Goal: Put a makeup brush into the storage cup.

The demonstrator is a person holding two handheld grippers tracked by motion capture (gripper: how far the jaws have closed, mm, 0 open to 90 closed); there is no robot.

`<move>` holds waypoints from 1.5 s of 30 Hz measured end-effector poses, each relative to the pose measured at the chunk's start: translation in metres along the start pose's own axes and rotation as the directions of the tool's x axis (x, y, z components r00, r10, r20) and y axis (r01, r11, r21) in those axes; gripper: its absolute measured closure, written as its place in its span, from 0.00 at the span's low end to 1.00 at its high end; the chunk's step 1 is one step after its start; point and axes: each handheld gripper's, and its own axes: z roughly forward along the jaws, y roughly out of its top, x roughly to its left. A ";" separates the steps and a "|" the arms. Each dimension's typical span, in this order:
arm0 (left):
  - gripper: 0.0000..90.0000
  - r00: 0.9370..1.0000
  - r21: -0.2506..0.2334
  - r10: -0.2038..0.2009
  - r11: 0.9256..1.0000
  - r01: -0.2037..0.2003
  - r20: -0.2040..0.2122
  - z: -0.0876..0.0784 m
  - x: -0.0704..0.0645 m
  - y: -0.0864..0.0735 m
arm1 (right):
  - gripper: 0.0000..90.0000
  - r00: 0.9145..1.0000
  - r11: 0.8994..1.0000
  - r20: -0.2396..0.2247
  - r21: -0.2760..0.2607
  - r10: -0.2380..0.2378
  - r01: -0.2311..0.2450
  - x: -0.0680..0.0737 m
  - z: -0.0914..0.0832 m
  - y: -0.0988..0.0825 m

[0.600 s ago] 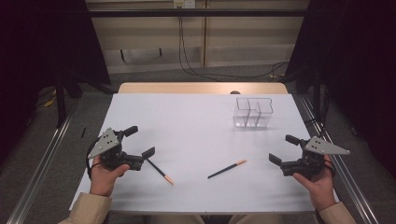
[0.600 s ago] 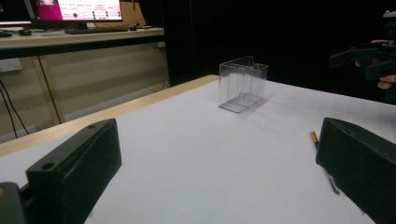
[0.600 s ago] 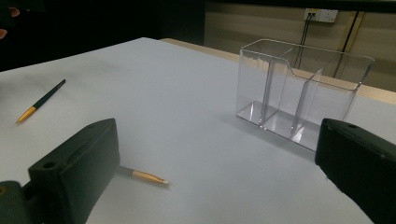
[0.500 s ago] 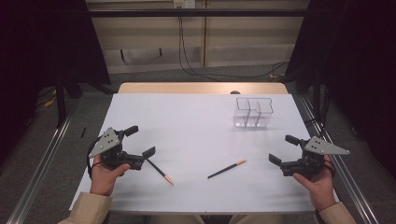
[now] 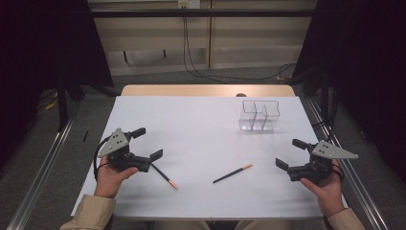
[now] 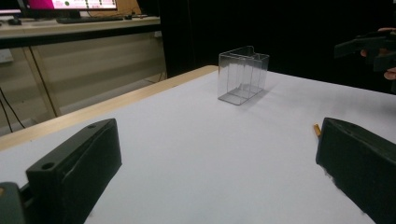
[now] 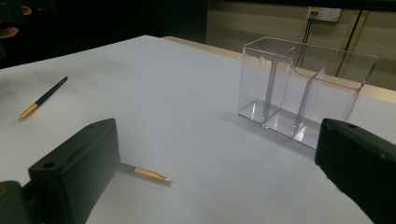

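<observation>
Nothing looks done yet: both pens (image 5: 164, 176) (image 5: 233, 173) lie loose on the white table (image 5: 206, 139), the clear organizer (image 5: 259, 115) (three compartments) stands empty, and the left gripper (image 5: 146, 142) and right gripper (image 5: 291, 153) hover with jaws apart, holding nothing.

- Your high view looks forward and down from above your side of the white table (image 5: 210, 124), taking in its whole top and the floor beyond.
- Your left gripper view sits low, just above the tabletop, facing across it toward the clear organizer (image 6: 242, 74), which stands well off.
- Your right gripper view is equally low but nearer the same organizer (image 7: 306, 88).
- All three views share that organizer and the white tabletop.
</observation>
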 end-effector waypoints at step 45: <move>0.00 0.984 0.608 0.035 0.782 -0.137 0.177 0.037 0.009 0.008 | 0.00 0.999 0.999 -0.027 0.020 -0.029 0.029 0.004 0.007 0.001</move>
